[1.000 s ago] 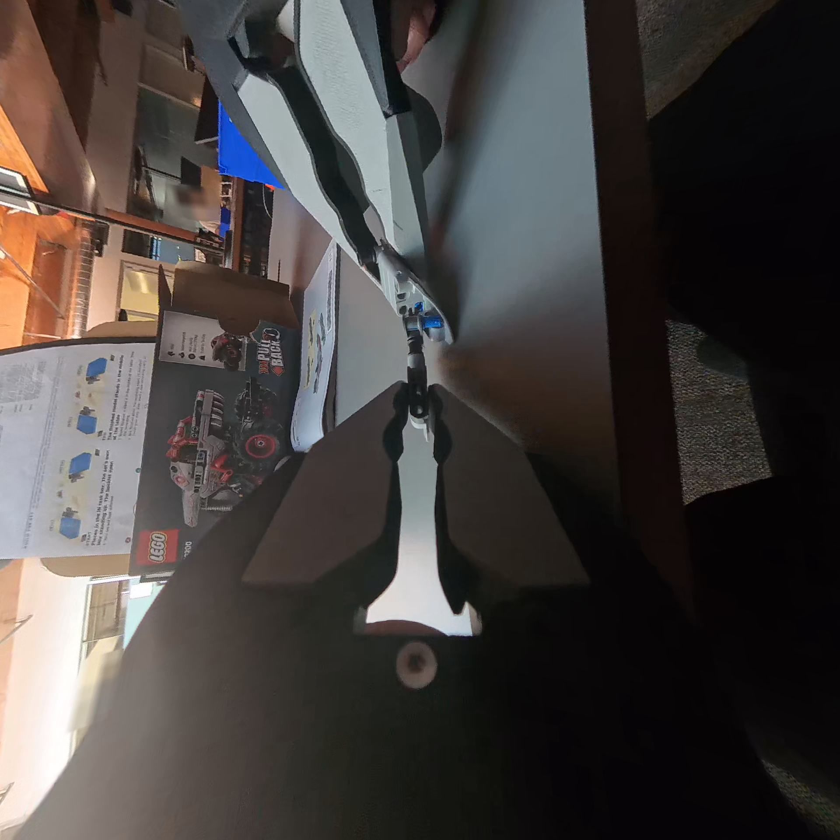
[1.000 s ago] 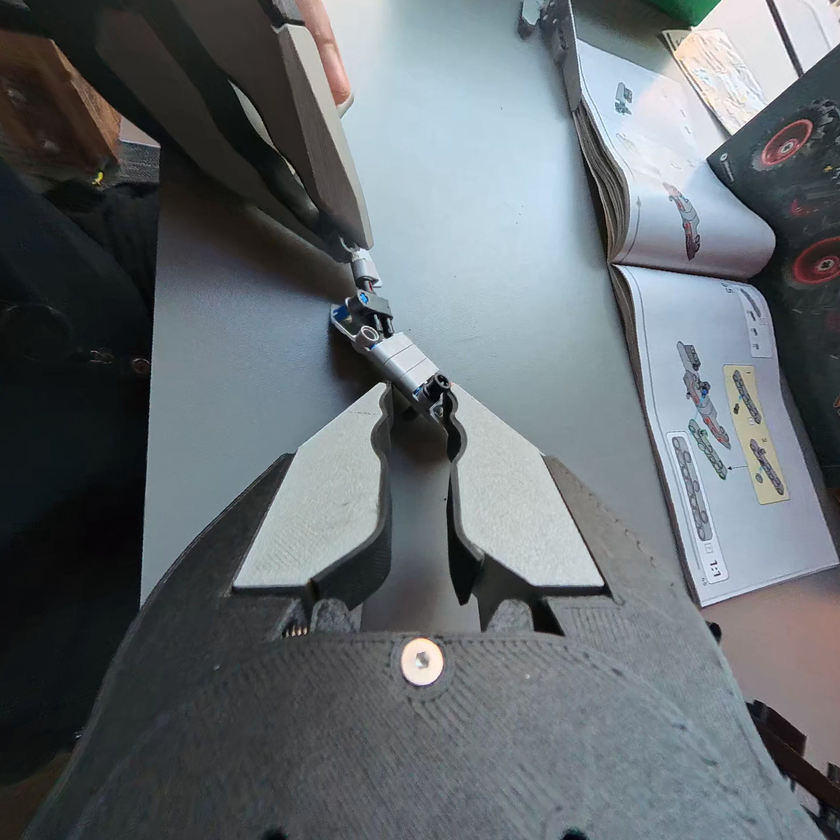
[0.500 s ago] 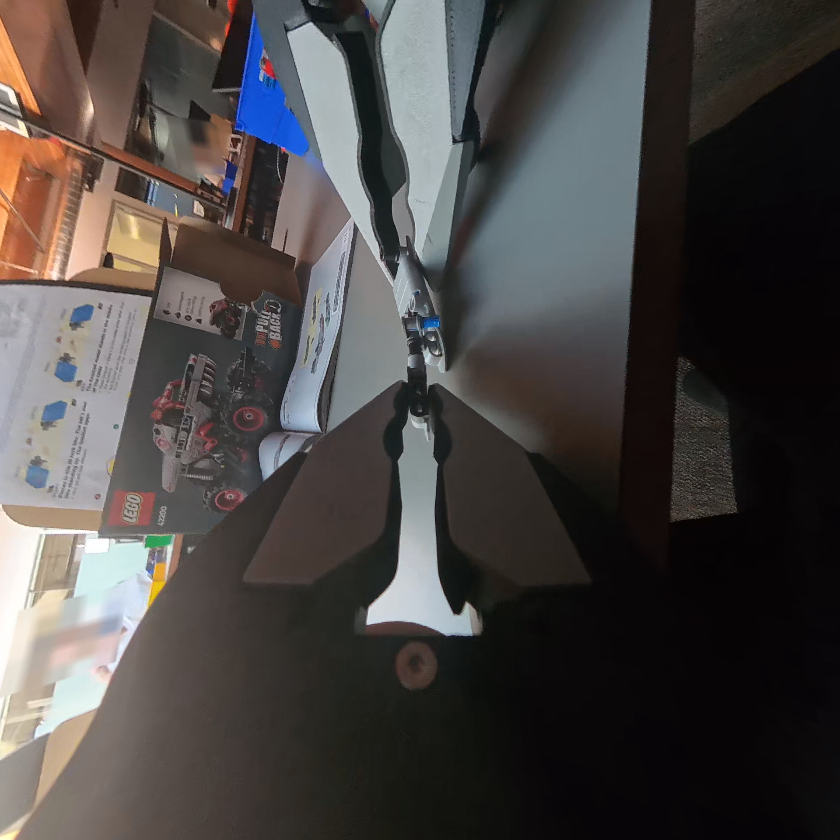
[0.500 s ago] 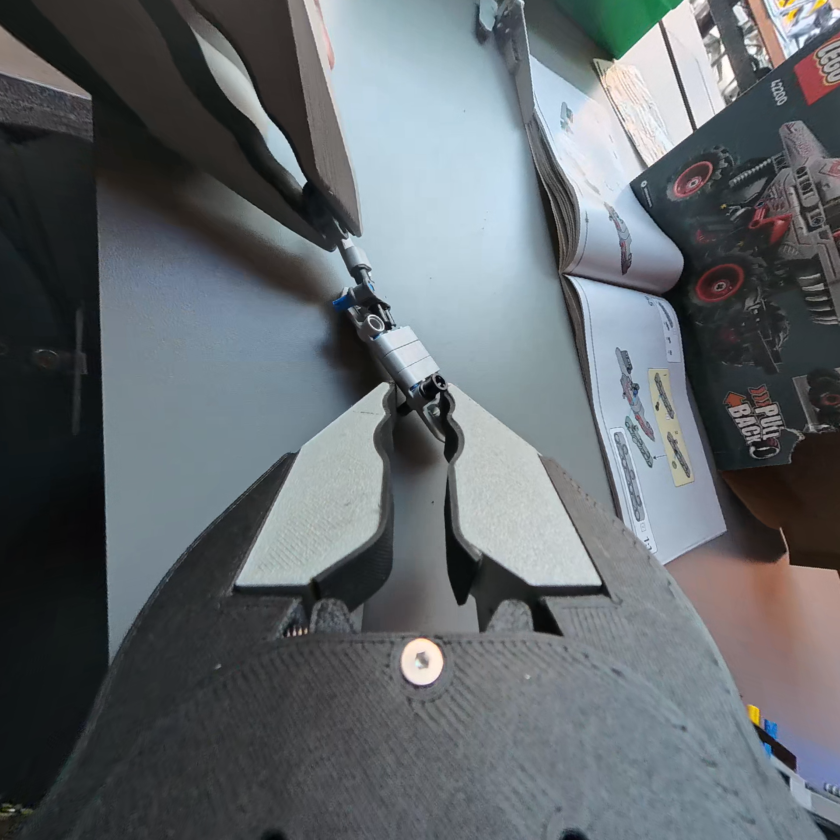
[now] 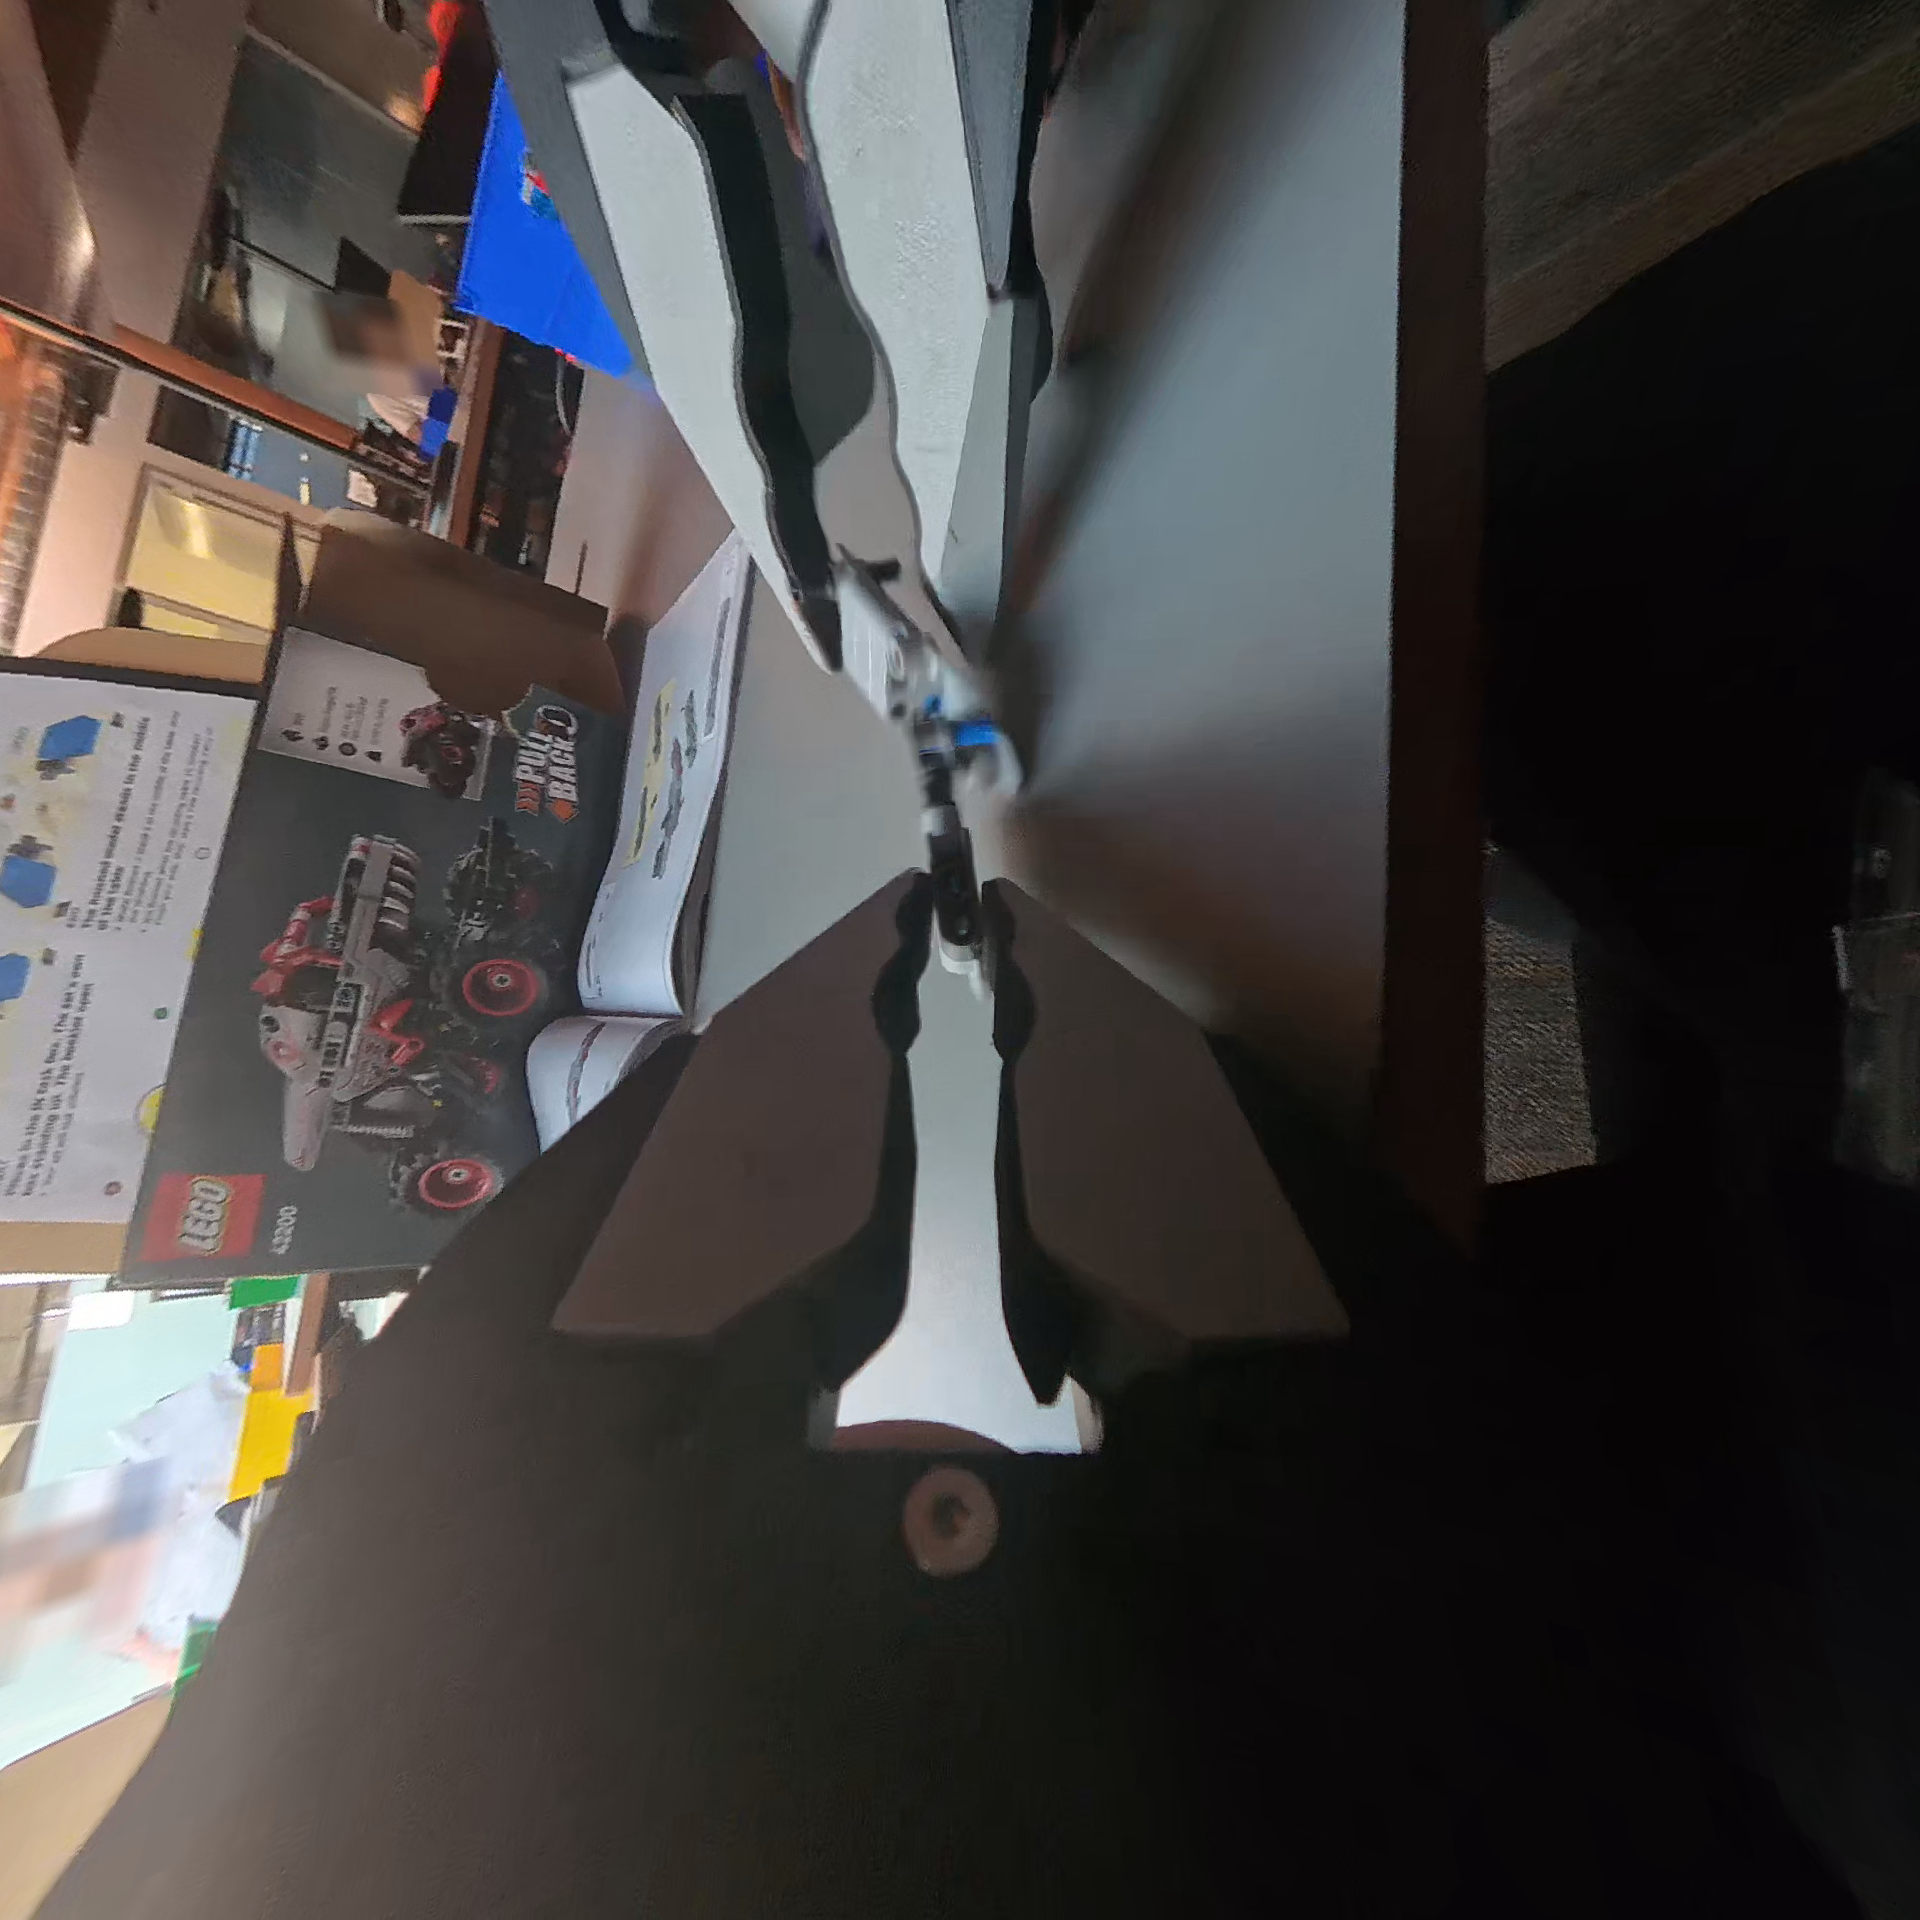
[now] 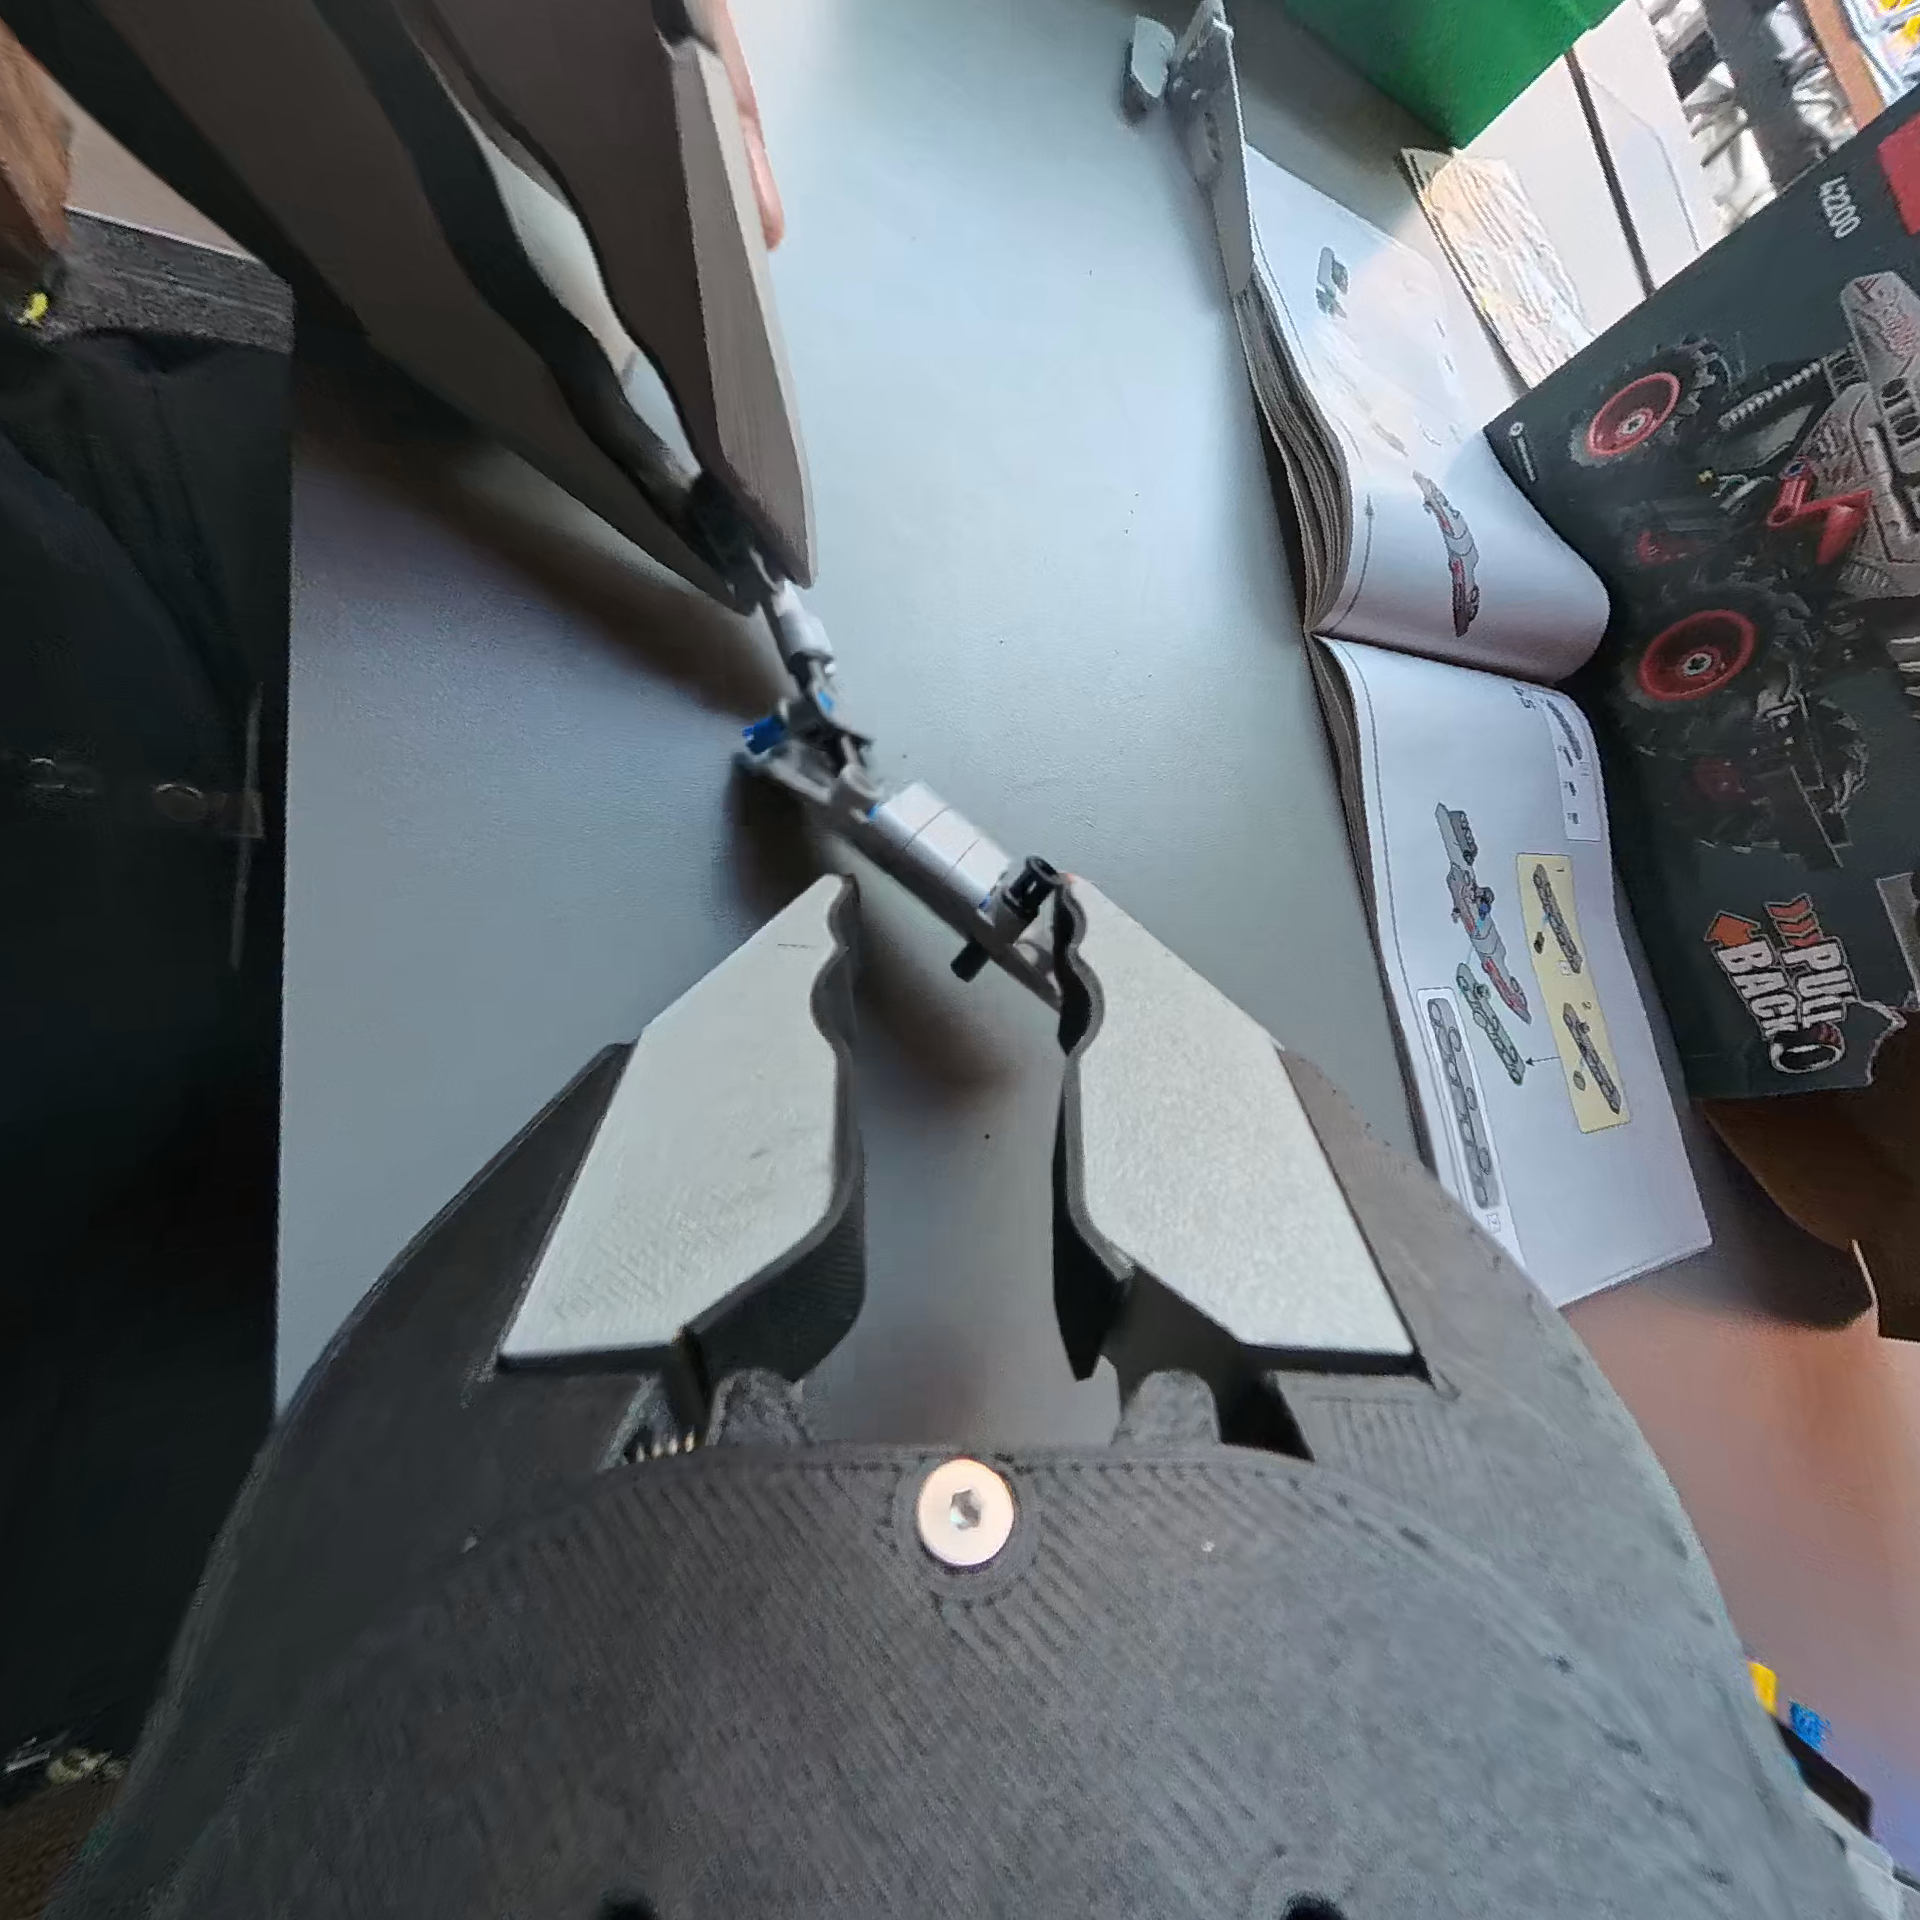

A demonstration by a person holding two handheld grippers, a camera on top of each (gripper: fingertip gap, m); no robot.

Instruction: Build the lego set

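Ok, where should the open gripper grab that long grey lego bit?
Probably the smooth light-grey blocks on the lego assembly, coming in from its free end with the right gripper, jaws across the flat sides. The left gripper holds the far end, and the middle is knobbly with pins.

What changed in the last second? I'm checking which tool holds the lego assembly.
The right tool opened and let go of the grey lego assembly, whose end now sits beside one finger. The left tool stays shut on the other end.
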